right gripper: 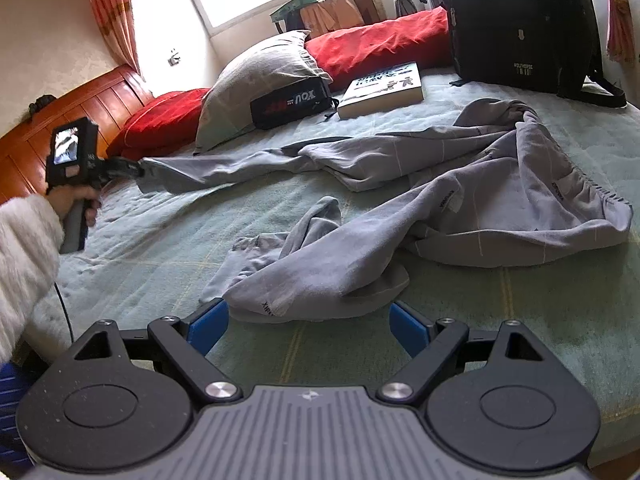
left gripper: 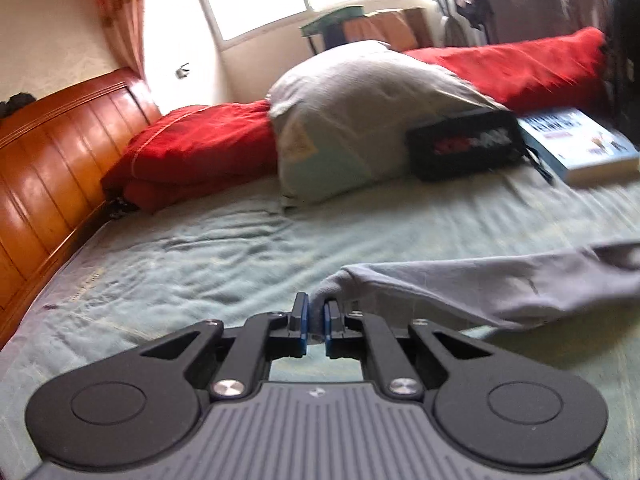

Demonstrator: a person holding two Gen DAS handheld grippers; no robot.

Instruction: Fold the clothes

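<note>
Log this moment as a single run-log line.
left gripper: shut on cuff of grey long johns | right gripper: open, at other leg's cuff | garment: crumpled on green bedsheet, unfolded

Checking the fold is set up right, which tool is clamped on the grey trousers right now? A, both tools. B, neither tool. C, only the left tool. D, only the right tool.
C: the left tool is shut on a leg end of the grey cotton trousers, while the right tool stands wide open just short of the other leg.
</note>
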